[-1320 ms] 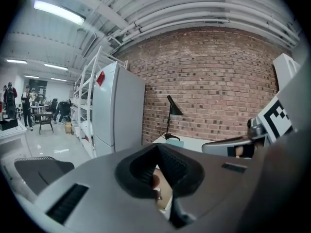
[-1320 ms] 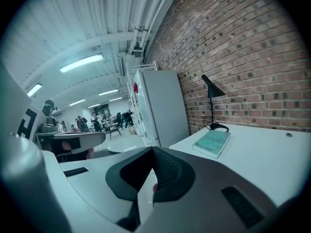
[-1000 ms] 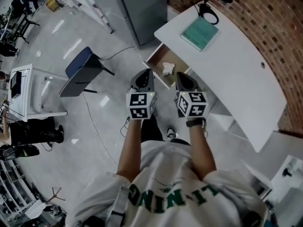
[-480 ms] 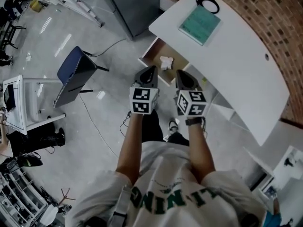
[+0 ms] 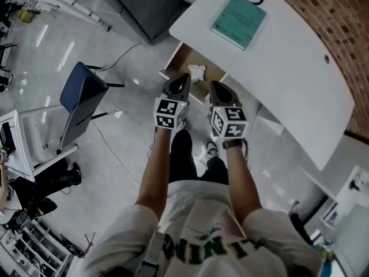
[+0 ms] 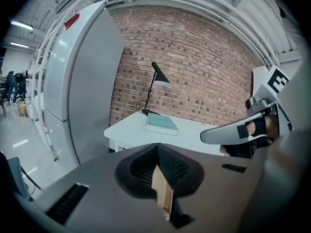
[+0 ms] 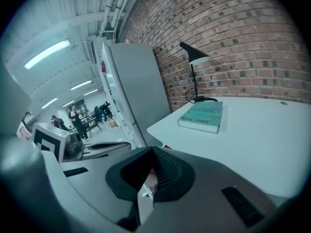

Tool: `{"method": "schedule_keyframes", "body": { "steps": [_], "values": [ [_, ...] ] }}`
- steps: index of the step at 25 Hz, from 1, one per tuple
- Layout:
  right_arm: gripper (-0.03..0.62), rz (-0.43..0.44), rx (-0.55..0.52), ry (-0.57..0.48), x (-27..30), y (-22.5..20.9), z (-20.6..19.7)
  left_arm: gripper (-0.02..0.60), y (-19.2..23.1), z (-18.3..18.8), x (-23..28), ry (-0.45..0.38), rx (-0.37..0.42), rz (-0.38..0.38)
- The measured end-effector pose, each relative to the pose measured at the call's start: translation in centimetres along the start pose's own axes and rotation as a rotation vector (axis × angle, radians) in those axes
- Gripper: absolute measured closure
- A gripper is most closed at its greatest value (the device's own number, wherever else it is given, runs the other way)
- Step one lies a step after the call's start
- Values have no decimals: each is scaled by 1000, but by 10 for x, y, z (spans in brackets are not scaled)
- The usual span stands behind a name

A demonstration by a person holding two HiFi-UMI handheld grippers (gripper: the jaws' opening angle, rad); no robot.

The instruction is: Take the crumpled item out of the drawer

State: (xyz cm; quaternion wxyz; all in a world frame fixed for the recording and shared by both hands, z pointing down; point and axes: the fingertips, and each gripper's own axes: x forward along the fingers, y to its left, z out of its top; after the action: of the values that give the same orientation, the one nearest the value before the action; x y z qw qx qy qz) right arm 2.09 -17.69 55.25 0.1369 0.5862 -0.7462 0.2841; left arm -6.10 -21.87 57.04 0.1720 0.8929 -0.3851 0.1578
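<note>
In the head view the drawer [image 5: 180, 57] stands pulled out from under the white desk [image 5: 288, 68]. A white crumpled item [image 5: 196, 71] lies inside it. My left gripper [image 5: 183, 79] is shut and empty, its tips just short of the drawer's front, a little left of the item. My right gripper [image 5: 214, 86] is shut too, beside the left one and just right of the item. In the left gripper view the shut left gripper [image 6: 158, 152] points over the desk [image 6: 194, 130]. The right gripper view has the right gripper [image 7: 151, 154] shut. Both gripper views hide the drawer below the jaws.
A teal book [image 5: 238, 15] lies on the desk near a black lamp [image 6: 158, 76]. A grey cabinet [image 5: 144, 4] stands left of the desk against a brick wall [image 6: 204, 57]. A blue chair [image 5: 81, 94] sits on the floor to my left.
Both grippers have come forward toward the open drawer, and their tips now sit closer to the crumpled item. Their jaws have stayed shut.
</note>
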Motion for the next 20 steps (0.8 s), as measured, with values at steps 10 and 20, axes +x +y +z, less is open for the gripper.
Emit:
{"method": "schedule_keyframes", "body": {
  "steps": [10,20],
  "values": [
    [595,-24,15,10,54,-15,-21,588,30,-95,92,243,127,-167],
    [595,-69,55,14,92,-49,-39,538,39,-197,172,519,387,-386]
  ]
}}
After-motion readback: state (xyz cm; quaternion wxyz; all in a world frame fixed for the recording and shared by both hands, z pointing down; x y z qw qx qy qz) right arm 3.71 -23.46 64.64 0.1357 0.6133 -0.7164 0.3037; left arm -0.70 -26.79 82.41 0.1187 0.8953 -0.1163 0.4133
